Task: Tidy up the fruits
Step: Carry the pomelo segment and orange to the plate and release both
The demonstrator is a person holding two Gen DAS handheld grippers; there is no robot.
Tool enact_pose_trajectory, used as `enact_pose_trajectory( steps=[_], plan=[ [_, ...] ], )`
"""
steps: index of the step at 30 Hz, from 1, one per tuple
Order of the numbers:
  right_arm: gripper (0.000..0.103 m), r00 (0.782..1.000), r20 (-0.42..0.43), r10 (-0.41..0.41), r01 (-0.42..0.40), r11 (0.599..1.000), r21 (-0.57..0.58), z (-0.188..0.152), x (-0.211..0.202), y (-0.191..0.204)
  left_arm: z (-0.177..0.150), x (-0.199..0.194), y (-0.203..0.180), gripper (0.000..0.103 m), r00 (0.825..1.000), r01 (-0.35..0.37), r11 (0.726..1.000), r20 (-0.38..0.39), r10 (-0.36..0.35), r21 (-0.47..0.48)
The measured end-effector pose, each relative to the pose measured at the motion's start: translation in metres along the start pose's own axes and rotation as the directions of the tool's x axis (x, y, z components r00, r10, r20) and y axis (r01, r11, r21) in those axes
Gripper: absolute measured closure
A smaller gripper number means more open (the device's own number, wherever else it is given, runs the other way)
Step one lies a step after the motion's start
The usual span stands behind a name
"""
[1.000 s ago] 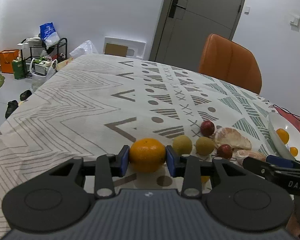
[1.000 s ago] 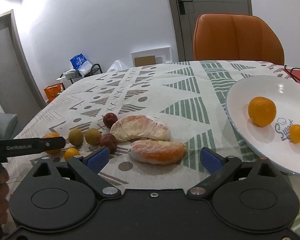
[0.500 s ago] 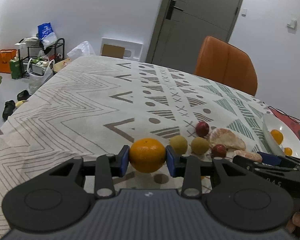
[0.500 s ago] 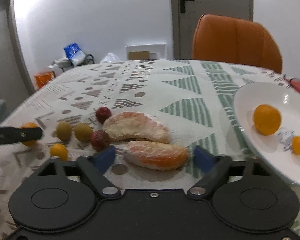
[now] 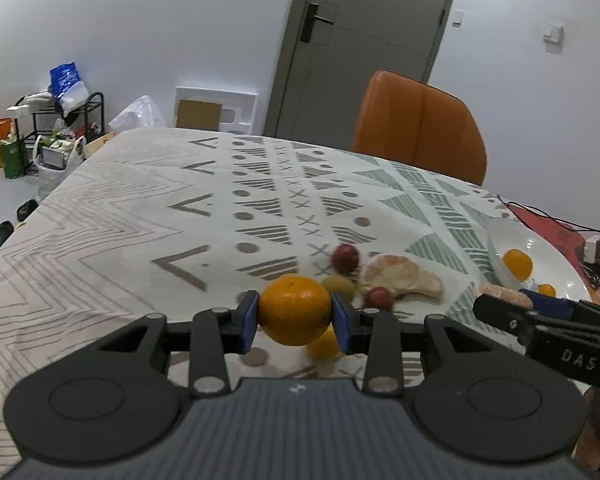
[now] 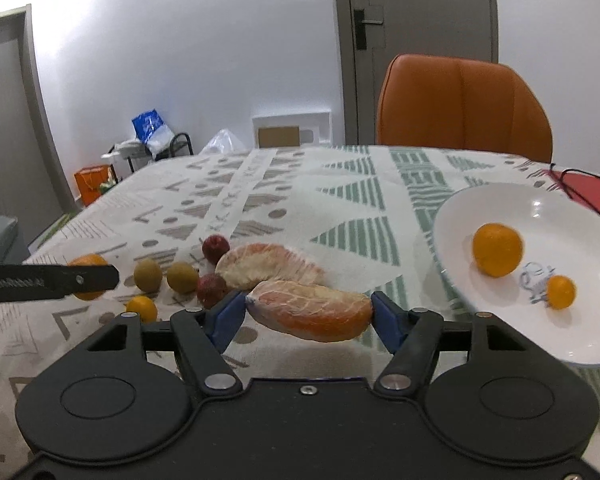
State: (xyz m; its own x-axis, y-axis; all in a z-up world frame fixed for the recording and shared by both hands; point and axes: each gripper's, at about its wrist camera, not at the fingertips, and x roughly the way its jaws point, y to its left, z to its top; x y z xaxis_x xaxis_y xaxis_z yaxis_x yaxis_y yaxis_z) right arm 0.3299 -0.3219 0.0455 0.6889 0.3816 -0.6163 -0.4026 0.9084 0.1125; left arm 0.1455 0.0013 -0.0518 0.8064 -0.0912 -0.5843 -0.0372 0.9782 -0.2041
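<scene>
My left gripper (image 5: 295,318) is shut on a large orange (image 5: 294,309), held a little above the patterned tablecloth. My right gripper (image 6: 309,316) has its jaws closing, and the blue pads press both ends of a peeled pomelo segment (image 6: 312,310), which hangs just off the cloth. A second pomelo segment (image 6: 268,262) lies behind it. Two yellow-green fruits (image 6: 148,275), two red fruits (image 6: 215,247) and a small orange (image 6: 141,308) lie to the left. The white plate (image 6: 572,216) at the right holds an orange (image 6: 497,249) and a small kumquat (image 6: 561,291).
An orange chair (image 6: 462,106) stands at the table's far side. A red mat with a black cable (image 5: 548,226) lies past the plate. The left gripper's finger (image 6: 52,280) reaches in from the left of the right wrist view. Shelves and bags stand by the far wall.
The right gripper's jaws closed from wide apart onto the nearer pomelo segment and raised it off the cloth. The left gripper rose slightly and shifted right with the orange.
</scene>
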Motion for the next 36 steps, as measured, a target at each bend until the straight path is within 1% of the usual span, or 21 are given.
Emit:
enact_pose_trajectory(
  steps=[7, 14, 36],
  plan=[
    [0.038, 0.999, 0.051, -0.004, 0.003, 1.000, 0.028, 0.003, -0.026, -0.016, 0.000, 0.000, -0.026, 0.066, 0.999, 0.031, 0.999, 0.009, -0.031, 0.031],
    [0.038, 0.996, 0.080, -0.035, 0.031, 0.998, 0.052, 0.003, -0.045, -0.036, -0.002, -0.001, -0.049, 0.066, 0.998, 0.057, 0.997, 0.010, -0.057, 0.060],
    [0.038, 0.986, 0.114, -0.121, 0.103, 0.983, 0.149, -0.013, -0.079, -0.097, -0.002, 0.005, -0.120, 0.066, 0.990, 0.135, 0.976, 0.011, -0.138, 0.169]
  ],
)
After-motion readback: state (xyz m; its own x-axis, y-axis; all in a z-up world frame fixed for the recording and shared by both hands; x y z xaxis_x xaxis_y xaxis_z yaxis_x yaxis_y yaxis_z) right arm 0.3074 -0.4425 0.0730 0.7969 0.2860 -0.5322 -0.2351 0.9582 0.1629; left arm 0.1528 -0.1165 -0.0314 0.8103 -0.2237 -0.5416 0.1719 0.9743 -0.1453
